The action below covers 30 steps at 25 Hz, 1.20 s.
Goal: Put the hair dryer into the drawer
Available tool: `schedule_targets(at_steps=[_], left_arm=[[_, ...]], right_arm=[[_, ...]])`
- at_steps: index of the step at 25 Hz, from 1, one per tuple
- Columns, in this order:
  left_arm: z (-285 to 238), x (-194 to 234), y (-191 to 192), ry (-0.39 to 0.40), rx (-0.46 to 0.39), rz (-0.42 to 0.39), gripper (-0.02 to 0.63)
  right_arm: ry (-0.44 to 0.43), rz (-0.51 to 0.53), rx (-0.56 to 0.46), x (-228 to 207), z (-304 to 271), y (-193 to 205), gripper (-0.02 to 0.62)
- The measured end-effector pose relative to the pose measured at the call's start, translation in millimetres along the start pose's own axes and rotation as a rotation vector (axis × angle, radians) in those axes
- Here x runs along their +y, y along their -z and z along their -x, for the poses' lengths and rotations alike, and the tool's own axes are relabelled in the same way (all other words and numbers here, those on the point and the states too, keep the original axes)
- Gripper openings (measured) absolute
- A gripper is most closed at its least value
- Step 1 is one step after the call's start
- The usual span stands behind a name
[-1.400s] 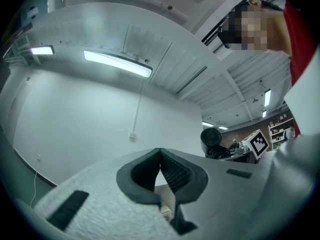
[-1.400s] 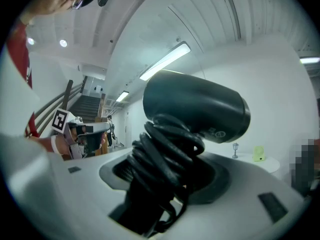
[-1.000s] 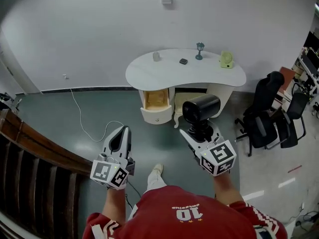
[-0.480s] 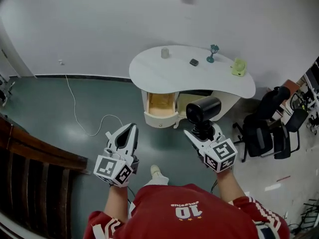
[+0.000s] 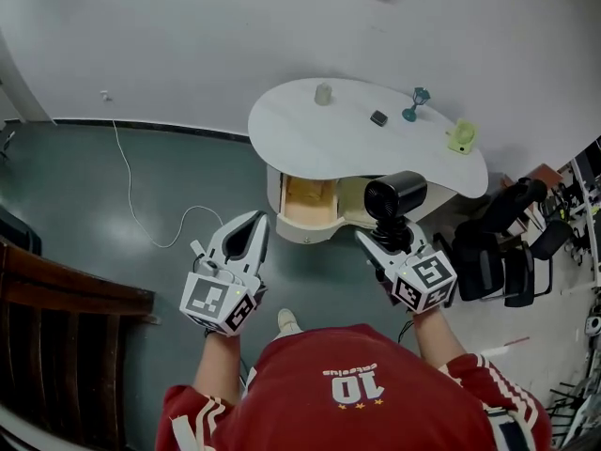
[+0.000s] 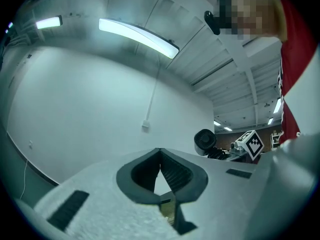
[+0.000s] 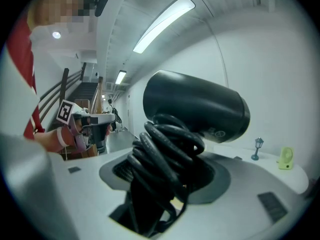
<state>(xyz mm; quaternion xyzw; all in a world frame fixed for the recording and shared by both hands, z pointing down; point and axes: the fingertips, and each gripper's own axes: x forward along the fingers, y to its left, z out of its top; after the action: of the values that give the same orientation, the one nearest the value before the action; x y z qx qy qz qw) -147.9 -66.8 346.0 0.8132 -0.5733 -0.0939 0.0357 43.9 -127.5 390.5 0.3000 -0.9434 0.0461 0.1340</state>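
A black hair dryer (image 5: 394, 195) stands upright in my right gripper (image 5: 387, 244), which is shut on its handle, where the black cord is wound. The right gripper view shows its barrel (image 7: 195, 109) above the cord coils, with the jaws (image 7: 165, 171) closed around them. Just behind it is the white desk (image 5: 319, 139), and the open drawer (image 5: 302, 225) with a wooden inside lies to its left. My left gripper (image 5: 257, 222) is held in the air left of the drawer. Its pads (image 6: 170, 171) meet at the tip with nothing between them.
On the desk stand a small cup (image 5: 323, 93), a dark flat object (image 5: 378, 117), a teal lamp figurine (image 5: 419, 103) and a green item (image 5: 460, 137). Black office chairs (image 5: 498, 242) crowd the right. A white cable (image 5: 141, 219) lies on the floor, dark wooden furniture (image 5: 66, 299) at left.
The desk and drawer have come closer in the head view. Both grippers moved forward toward them, the hair dryer still held upright in the right one.
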Motion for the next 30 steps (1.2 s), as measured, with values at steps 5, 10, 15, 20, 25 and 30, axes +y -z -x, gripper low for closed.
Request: schedule_targets(at_steps=[5,10,15,20,25,30], left_arm=[[-15.9,15.3,8.8,0.035,0.010,-0.011,-0.008],[-31.2,17.2,9.2,0.053,0.014,-0.031,-0.008],[-36.1,15.3,22.5,0.051,0.027,-0.051,-0.008],[-40.2,18.8,37.1,0.021,0.048,-0.043,-0.008],[-50.2,16.5,46.3,-0.017,0.074,-0.047,-0.008],[-68.1,20.1,64.5,-0.060,0.108,-0.049,-0.008]], right_arm=[[0.009,-0.007,0.033,-4.8,-21.2,14.3,0.278],[-0.012,-0.019,0.072,-10.5,-35.5,32.1,0.278],[-0.079,-0.025,0.159,-12.9,-46.8,66.4,0.279],[-0.148,-0.041,0.245,-12.9,-68.6,107.8,0.279],[-0.243,-0.031,0.307,-14.2,-92.9,140.2,0.279],[-0.339,-0.034,0.362,-15.8,-121.4,173.9,0.279]])
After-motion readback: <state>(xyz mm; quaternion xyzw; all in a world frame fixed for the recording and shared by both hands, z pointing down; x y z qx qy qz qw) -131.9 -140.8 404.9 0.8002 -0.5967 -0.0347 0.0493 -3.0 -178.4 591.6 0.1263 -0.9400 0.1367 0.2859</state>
